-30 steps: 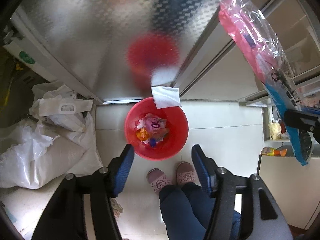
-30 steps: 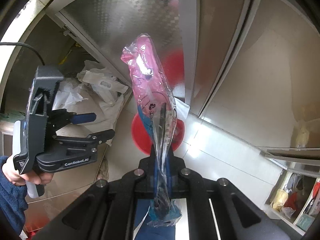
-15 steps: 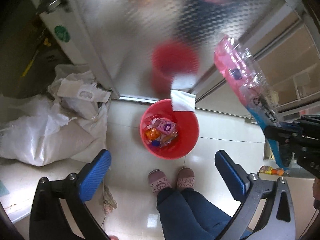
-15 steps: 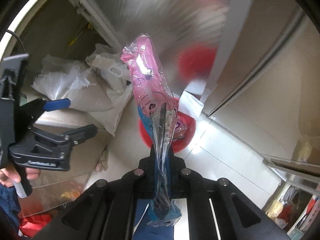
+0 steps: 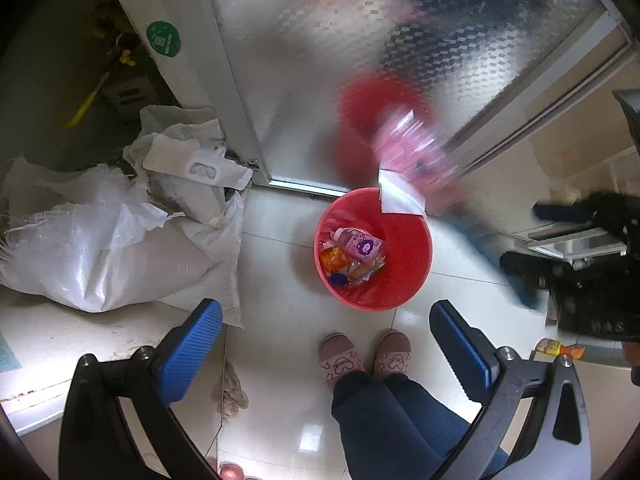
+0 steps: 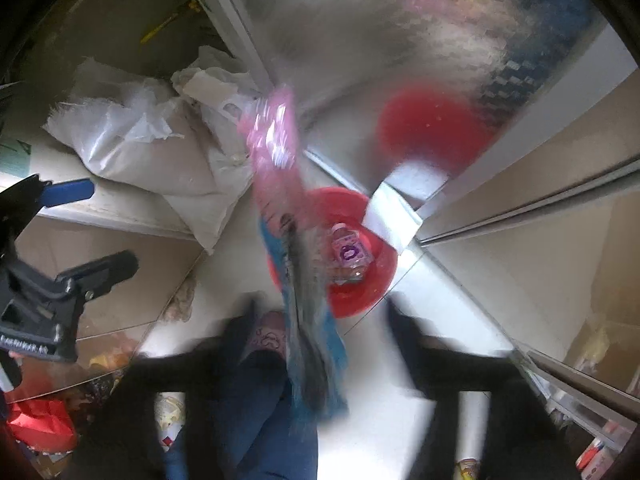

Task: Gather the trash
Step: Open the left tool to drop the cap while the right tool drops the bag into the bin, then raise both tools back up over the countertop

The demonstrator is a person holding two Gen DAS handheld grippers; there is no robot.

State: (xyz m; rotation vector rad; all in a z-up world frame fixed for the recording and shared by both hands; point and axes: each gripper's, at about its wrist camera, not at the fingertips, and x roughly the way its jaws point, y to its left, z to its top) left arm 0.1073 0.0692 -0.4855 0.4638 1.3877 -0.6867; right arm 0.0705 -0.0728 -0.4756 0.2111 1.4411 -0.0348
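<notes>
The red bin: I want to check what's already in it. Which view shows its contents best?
The left wrist view: the red bin sits sharp and unobstructed, wrappers visible inside. In the right wrist view the red bin is blurred and partly hidden behind the pink-and-blue plastic bag.

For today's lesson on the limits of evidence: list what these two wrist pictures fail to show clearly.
- Pink and blue plastic wrapper: motion-blurred in both views, print unreadable.
- Right gripper: fingers smeared by blur in its own view, open, jaws just opening.
- Red plastic bin: wrapper covers part of it in the right view.
- Person: cut off above the knees.
</notes>
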